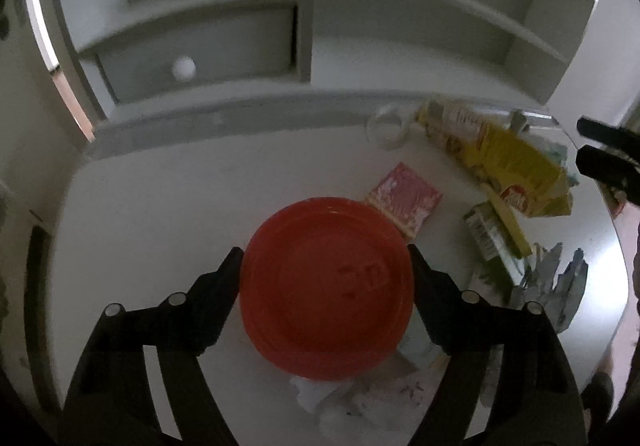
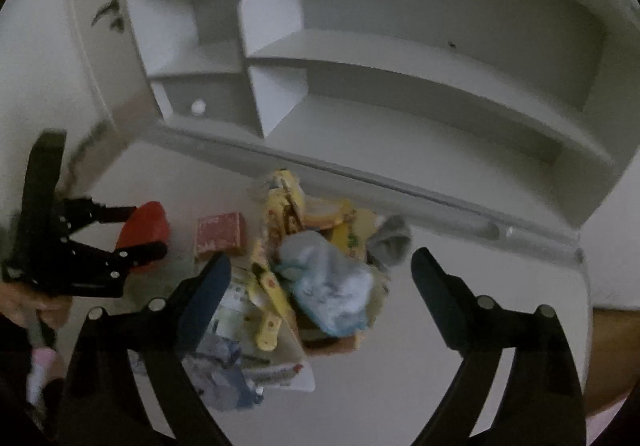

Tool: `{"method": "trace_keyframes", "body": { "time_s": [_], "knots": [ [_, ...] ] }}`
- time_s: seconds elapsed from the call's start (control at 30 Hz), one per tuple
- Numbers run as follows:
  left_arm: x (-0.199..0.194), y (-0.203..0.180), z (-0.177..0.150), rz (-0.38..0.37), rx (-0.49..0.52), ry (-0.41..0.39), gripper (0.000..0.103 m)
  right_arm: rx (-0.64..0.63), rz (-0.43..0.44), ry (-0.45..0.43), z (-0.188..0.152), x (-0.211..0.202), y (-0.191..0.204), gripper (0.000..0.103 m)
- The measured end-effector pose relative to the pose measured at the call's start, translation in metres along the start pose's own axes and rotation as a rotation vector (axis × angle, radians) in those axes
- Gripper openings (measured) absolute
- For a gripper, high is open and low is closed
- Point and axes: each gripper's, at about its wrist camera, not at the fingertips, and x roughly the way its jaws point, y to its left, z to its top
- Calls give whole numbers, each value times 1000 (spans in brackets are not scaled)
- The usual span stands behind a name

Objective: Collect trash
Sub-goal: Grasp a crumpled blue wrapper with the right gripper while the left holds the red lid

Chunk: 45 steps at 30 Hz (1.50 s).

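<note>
The left claw [image 1: 326,260] grips a red bowl [image 1: 326,286]; its embossed mark is unreadable. The right claw [image 2: 322,266] hangs spread above yellow wrappers [image 2: 276,286], their print blurred.

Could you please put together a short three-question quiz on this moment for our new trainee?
1. True or false: the left gripper is clamped on the red bowl.
2. Which lies nearest the red bowl on the table? A) the pink box B) the tape roll C) the yellow carton
3. Fill in: the right gripper hangs over the trash pile with its jaws ____.

Key
1. True: one finger presses each side of the bowl.
2. A
3. Open, holding nothing.
</note>
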Motion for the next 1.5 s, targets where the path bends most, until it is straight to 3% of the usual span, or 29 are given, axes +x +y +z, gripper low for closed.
{"method": "trace_keyframes", "body": {
  "time_s": [0.1,0.17,0.2,0.3,0.33,0.47,0.67,0.8,0.87,0.97,1.03,1.13,1.17,1.23,1.3,1.37,1.4,1.47,1.5],
  "knots": [
    [-14,-1,4,-10,-20,-39,77,120,78,57,-2,12,-24,75],
    [-22,-6,5,-22,-17,-55,77,157,120,82,-3,21,-28,71],
    [-26,-9,5,-28,-11,-62,77,160,125,87,-4,23,-27,64],
    [-37,-18,6,-40,3,-79,77,155,155,110,-5,26,-22,15],
    [-39,-20,7,-42,6,-84,77,158,162,90,-4,21,-21,13],
    [-56,-37,8,-49,29,-119,77,192,175,-33,-1,-21,-25,11],
    [-80,-89,11,-100,94,-167,77,286,231,-128,-22,-84,-59,11],
    [-91,-141,7,-180,148,-186,77,490,398,-172,-58,-114,-109,11],
    [-93,-172,3,-220,181,-188,77,528,337,-195,-81,-132,-129,11],
    [-89,-216,-4,-284,218,-167,77,591,314,-213,-117,-152,-156,11],
    [-88,-242,-8,-321,247,-149,77,683,397,-219,-142,-157,-175,11],
    [-86,-270,-13,-363,260,-126,77,730,449,-223,-156,-158,-187,11],
    [-86,-274,-14,-370,261,-125,77,728,401,-246,-155,-164,-186,11],
    [-88,-275,-15,-356,268,-135,77,716,540,-310,-148,-165,-184,11],
    [-93,-269,-17,-336,265,-140,77,640,431,-301,-131,-164,-176,11],
    [-96,-260,-16,-309,252,-145,77,638,542,-306,-111,-156,-166,10],
    [-99,-252,-14,-290,240,-149,77,579,490,-318,-96,-159,-155,10],
    [-105,-237,-13,-271,216,-157,77,519,534,-332,-72,-159,-139,10],
    [-108,-228,-11,-263,200,-160,77,500,500,-333,-61,-161,-133,10]
  ]
}}
